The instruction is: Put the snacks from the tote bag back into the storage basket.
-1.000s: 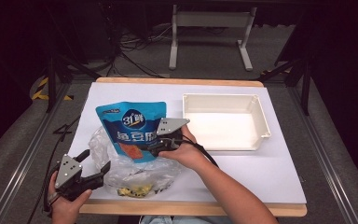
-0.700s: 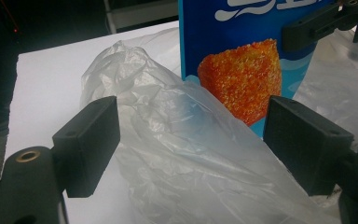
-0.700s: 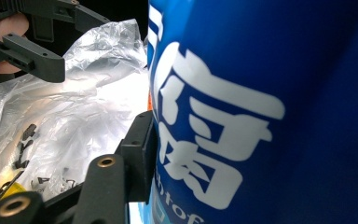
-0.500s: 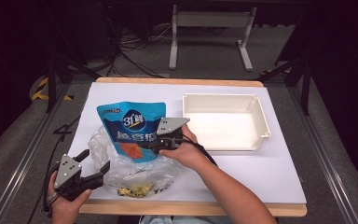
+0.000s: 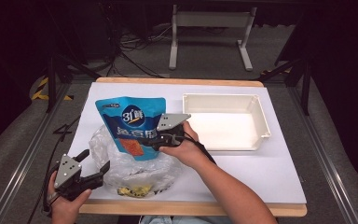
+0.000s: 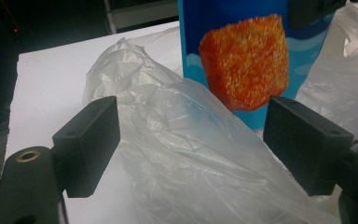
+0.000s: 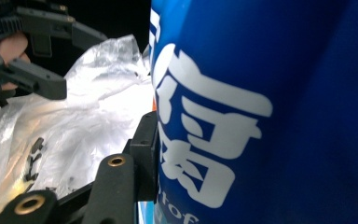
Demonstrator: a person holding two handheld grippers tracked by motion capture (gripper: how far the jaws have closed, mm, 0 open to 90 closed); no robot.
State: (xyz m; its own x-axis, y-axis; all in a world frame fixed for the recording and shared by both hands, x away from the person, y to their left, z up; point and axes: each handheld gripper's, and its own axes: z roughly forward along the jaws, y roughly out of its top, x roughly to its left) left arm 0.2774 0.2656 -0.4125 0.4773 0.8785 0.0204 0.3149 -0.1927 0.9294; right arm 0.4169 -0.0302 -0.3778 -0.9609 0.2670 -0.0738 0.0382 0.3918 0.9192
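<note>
Now: glossy blue snack pouch (image 5: 131, 128), stiff and flat-sided, white lettering plus an orange crumbed square printed on front, standing upright at the table's left half, base sunk in a crinkled clear plastic bag (image 5: 126, 163). Clamped by right gripper (image 5: 154, 140) at its lower right edge; jaws just closed in, pouch pinched between them. Left gripper (image 5: 94, 164) at the near left edge, jaws spread wide, nothing pressed, bag film bulging between the pads. White paper-covered table (image 5: 279, 177), wood rim at front. Rectangular white plastic tray (image 5: 263, 122) on the right, shallow, matte, well apart from pouch. Yellow bits (image 5: 135, 189) inside the bag near the front edge, seen from above. Left gripper view: gritty grain of the orange print (image 6: 243, 60), frosted wrinkles of film (image 6: 191, 154). Right gripper view: pouch lettering (image 7: 205, 135) huge and close, one jaw flat against it, dark specks in the bag.
</note>
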